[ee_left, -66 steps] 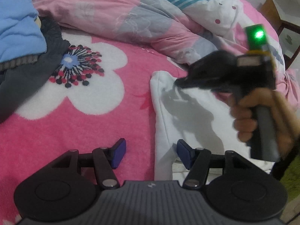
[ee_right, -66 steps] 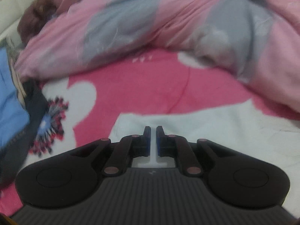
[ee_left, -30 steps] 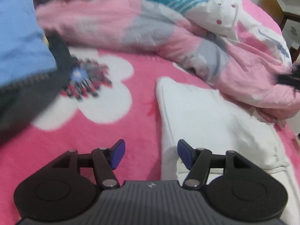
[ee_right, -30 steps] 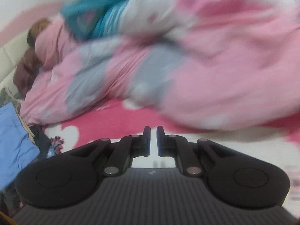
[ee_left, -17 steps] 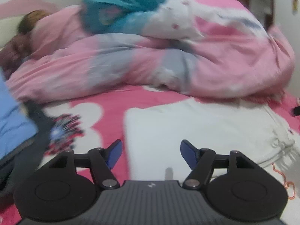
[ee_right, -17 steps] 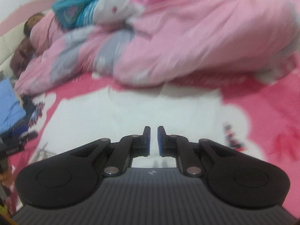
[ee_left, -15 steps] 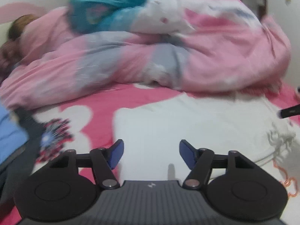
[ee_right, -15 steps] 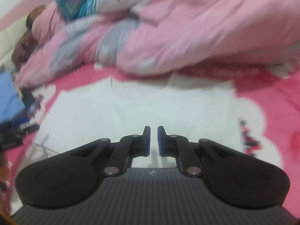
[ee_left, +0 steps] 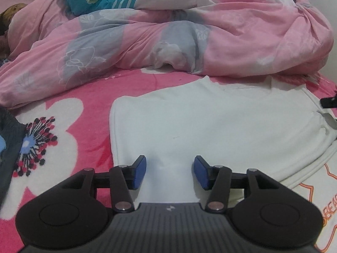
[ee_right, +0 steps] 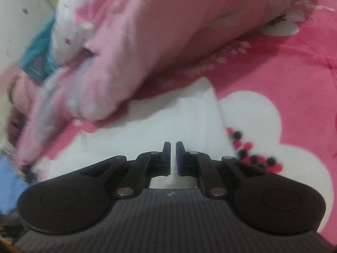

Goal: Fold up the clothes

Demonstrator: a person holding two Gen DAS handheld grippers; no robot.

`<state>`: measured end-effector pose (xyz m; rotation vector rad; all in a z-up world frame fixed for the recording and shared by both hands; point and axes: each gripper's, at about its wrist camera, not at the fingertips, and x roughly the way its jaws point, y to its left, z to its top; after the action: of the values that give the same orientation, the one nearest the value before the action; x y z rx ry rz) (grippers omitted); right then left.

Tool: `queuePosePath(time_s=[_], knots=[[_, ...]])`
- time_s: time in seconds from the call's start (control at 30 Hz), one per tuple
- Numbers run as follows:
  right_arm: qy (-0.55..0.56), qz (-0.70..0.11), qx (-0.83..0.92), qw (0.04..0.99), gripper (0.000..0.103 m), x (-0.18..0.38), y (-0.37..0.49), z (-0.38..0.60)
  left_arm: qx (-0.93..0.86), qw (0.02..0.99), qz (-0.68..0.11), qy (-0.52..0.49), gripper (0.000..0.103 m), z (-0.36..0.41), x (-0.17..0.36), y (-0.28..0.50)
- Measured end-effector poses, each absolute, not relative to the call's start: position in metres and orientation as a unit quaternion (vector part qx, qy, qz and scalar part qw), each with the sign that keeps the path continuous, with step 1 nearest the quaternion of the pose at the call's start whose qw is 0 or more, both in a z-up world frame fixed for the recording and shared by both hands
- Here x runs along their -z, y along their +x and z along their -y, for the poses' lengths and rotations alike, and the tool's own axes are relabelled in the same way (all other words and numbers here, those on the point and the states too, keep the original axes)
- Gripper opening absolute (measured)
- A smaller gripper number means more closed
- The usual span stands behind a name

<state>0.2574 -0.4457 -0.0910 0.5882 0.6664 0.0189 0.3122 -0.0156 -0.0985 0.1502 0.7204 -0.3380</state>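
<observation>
1. Lying flat on the bed (ee_left: 88,88), the white garment (ee_left: 210,122) has one layer doubled over, showing an orange print (ee_left: 324,206) beneath.
2. Left tongs (ee_left: 169,171) stand apart over its near edge; right tongs (ee_right: 172,158) are nearly together, nothing visibly between them.
3. Pinching only the top layer could drag the fold askew.
4. Garment looks soft and smooth; bed cover fleecy; pink quilt (ee_left: 231,42) puffy.

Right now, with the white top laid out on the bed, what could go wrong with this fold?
The left gripper is open over the white garment, holding nothing, so that edge may shift. The right gripper looks nearly shut, and blur hides whether it holds fabric; a slip would undo the fold. The pink duvet lies against the garment's far edge and could snag on it.
</observation>
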Motion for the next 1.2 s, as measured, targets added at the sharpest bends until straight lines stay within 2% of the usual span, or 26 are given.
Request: queuePosePath(time_s=[0.17, 0.2, 0.3, 0.33, 0.53, 0.67, 0.7, 0.73, 0.83, 0.87, 1.03, 1.2], knots=[[0.295, -0.32, -0.034, 0.9, 0.005, 0.092, 0.238, 0.446, 0.161, 0.922, -0.344, 0.073, 0.055, 0.014, 0.099, 0.31], [0.3, -0.318, -0.035, 0.899, 0.0, 0.094, 0.235, 0.448, 0.162, 0.923, -0.342, 0.072, 0.056, 0.014, 0.099, 0.309], [0.314, -0.315, -0.038, 0.895, 0.0, 0.098, 0.224, 0.456, 0.163, 0.923, -0.34, 0.073, 0.056, 0.013, 0.099, 0.308], [0.319, -0.313, -0.039, 0.894, 0.006, 0.099, 0.22, 0.458, 0.163, 0.923, -0.34, 0.073, 0.057, 0.013, 0.1, 0.309], [0.308, -0.317, -0.095, 0.892, 0.007, 0.091, 0.219, 0.428, 0.165, 0.924, -0.337, 0.071, 0.06, 0.012, 0.101, 0.309], [0.309, -0.361, -0.112, 0.873, 0.006, 0.123, 0.235, 0.41, 0.172, 0.925, -0.336, 0.055, 0.062, 0.008, 0.102, 0.309], [0.327, -0.374, -0.108, 0.861, 0.001, 0.136, 0.237, 0.415, 0.175, 0.924, -0.336, 0.049, 0.063, 0.006, 0.102, 0.309], [0.363, -0.369, -0.114, 0.848, 0.001, 0.145, 0.232, 0.423, 0.178, 0.924, -0.336, 0.045, 0.063, 0.005, 0.102, 0.309], [0.472, -0.362, -0.137, 0.792, 0.007, 0.15, 0.215, 0.441, 0.182, 0.923, -0.337, 0.034, 0.063, 0.001, 0.099, 0.31], [0.477, -0.355, -0.151, 0.79, 0.007, 0.142, 0.212, 0.44, 0.179, 0.925, -0.334, 0.028, 0.063, 0.0, 0.096, 0.31], [0.413, -0.344, -0.164, 0.827, 0.007, 0.102, 0.239, 0.413, 0.161, 0.933, -0.321, 0.009, 0.063, 0.006, 0.082, 0.316], [0.41, -0.367, -0.114, 0.827, 0.005, 0.133, 0.282, 0.414, 0.159, 0.934, -0.317, 0.03, 0.062, 0.033, 0.076, 0.341]])
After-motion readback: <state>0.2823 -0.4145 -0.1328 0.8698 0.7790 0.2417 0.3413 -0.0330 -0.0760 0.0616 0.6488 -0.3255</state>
